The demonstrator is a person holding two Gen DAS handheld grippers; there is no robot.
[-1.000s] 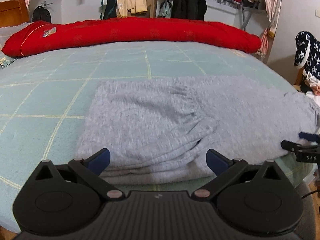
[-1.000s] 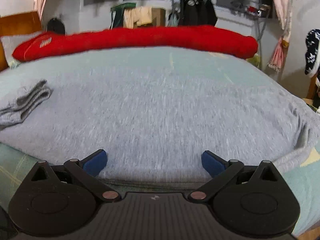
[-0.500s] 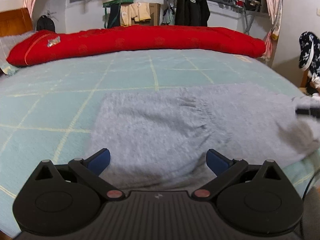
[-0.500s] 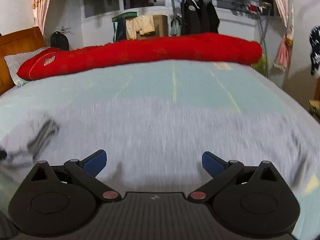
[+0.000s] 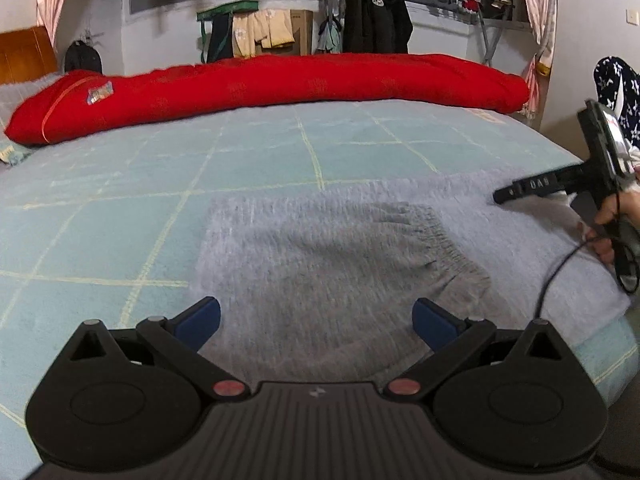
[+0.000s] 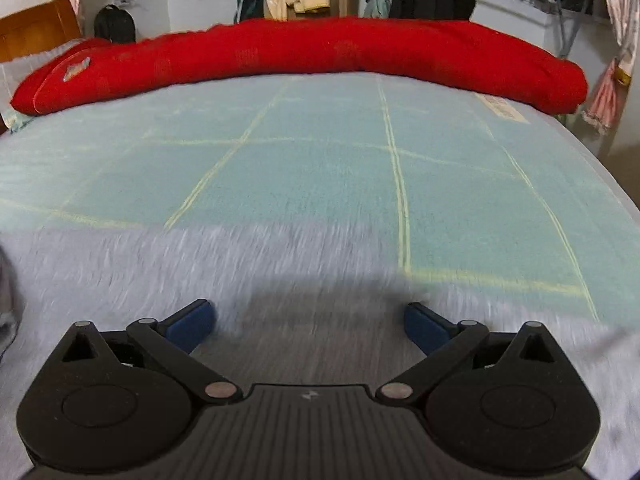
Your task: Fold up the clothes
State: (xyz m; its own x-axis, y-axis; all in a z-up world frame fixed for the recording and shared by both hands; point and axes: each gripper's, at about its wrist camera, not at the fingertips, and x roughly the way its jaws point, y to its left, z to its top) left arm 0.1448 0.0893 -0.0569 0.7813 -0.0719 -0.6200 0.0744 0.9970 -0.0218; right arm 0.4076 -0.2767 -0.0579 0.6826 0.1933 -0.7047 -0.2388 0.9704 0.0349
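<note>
The left claw (image 5: 316, 320) is spread wide and holds nothing; its blue pads (image 5: 199, 318) hang above the near part of the grey garment (image 5: 340, 256). The garment lies flat on the bed (image 5: 120, 184), on a pale green checked cover, with a folded layer and a gathered elastic edge (image 5: 440, 232) on top. The right claw (image 6: 310, 322) is likewise spread wide and empty, positioned over the grey fabric near its far edge. In the left wrist view, a hand (image 5: 612, 220) grips the right tool's handle at the right edge. A red quilt (image 5: 264, 88) lies along the far side of the bed. Both views show motion blur.
</note>
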